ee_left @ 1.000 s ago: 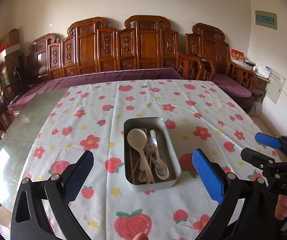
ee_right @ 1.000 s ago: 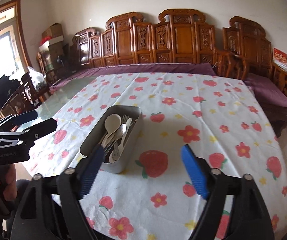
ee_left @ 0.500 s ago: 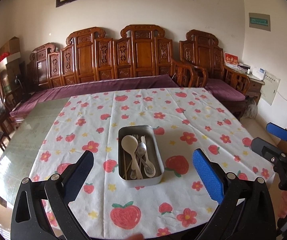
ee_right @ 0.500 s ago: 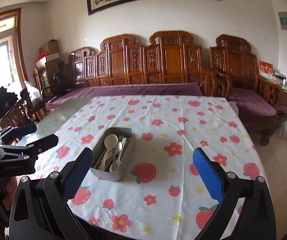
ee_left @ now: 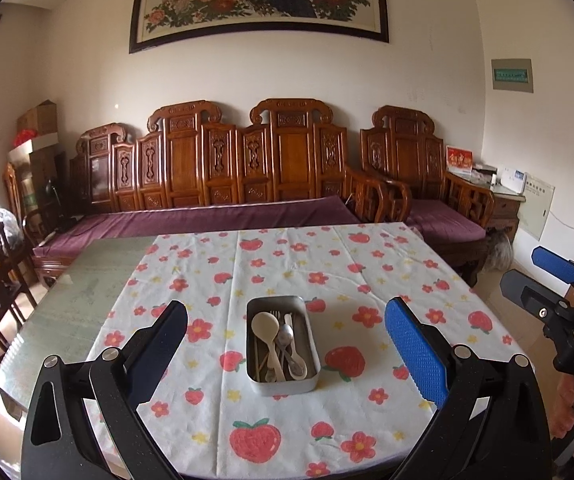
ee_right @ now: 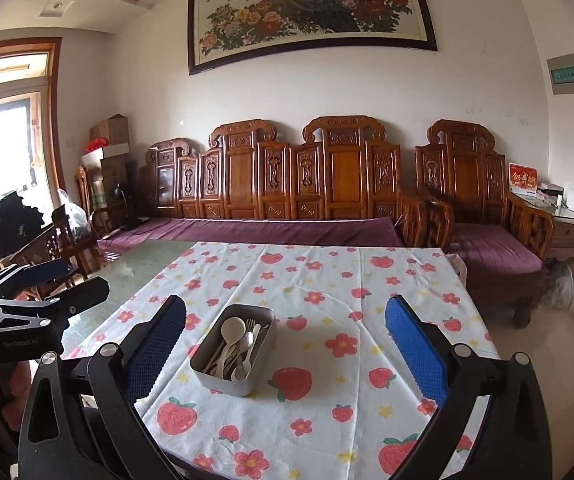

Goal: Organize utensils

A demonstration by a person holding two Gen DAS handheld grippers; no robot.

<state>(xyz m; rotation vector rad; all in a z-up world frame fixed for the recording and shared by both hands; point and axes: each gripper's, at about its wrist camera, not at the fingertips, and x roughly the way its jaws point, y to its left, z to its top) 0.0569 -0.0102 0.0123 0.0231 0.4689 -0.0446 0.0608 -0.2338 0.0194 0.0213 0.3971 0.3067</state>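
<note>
Where lettering shows, the right claw reads "DAS".

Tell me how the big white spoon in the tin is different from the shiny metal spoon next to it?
The white spoon is cream-coloured and dull; the metal spoon is silvery and shiny. The white spoon's bowl is large and round; the metal spoon's bowl is smaller and narrower. Both lie in the metal tin with their bowls toward the sofa end.
</note>
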